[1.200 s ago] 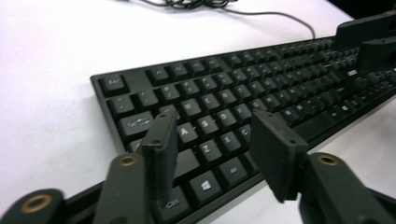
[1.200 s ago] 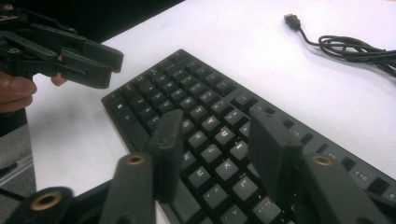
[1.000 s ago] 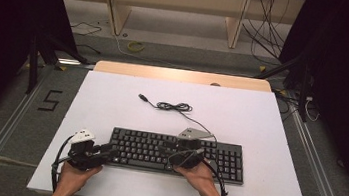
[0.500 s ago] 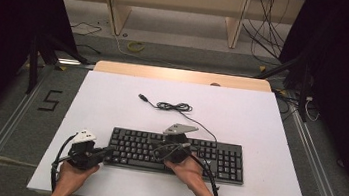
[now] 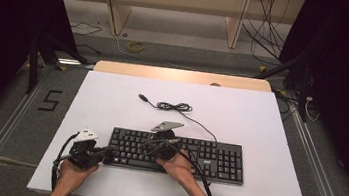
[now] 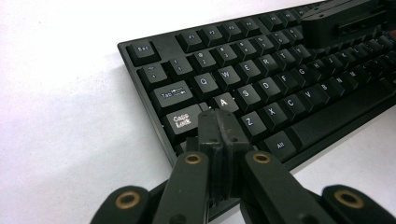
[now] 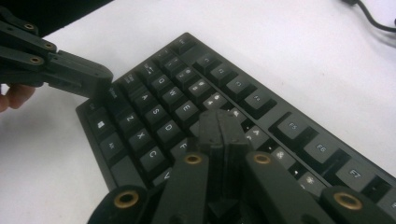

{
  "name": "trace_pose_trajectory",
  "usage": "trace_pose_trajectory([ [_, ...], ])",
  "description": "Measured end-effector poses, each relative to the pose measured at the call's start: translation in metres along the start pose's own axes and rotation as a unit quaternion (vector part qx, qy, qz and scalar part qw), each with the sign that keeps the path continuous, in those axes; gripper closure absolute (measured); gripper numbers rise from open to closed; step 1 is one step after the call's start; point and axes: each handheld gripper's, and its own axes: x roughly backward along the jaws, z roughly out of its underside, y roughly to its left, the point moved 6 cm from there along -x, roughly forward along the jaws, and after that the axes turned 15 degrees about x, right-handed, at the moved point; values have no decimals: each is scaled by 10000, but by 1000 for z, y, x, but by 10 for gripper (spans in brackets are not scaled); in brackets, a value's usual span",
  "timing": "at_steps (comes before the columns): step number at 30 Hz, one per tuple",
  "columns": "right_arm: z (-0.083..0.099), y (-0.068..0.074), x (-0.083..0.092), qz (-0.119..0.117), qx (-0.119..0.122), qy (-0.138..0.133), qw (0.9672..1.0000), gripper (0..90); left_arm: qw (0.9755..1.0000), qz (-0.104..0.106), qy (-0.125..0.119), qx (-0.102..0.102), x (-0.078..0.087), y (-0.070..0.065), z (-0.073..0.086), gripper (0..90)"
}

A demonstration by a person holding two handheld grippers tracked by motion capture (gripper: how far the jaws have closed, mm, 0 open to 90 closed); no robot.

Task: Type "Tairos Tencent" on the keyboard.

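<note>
While both pairs of jaws press together empty, two grippers, left gripper (image 5: pixel 107 155), right gripper (image 5: pixel 149 147), over one keyboard (image 5: pixel 215 161), one cable (image 5: pixel 174 107).

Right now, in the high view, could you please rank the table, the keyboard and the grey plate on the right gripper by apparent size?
1. Table, by far the largest.
2. Keyboard.
3. Grey plate, the smallest, though it sits slightly nearer the camera.
</note>
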Motion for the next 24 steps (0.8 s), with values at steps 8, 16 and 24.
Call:
trace_pose_trajectory([
  [8, -1, -1, -9, 60, 7, 123, 9999, 900, 10000, -7, 63, 13, -2, 1, 1, 889],
  [16, 1, -2, -13, 79, -21, 215, 9997, 900, 9999, -31, 100, 10, -3, 2, 0, 889],
  [24, 2, -3, -14, 84, -41, 224, 9997, 900, 9999, -13, 118, 16, -4, 1, 1, 889],
])
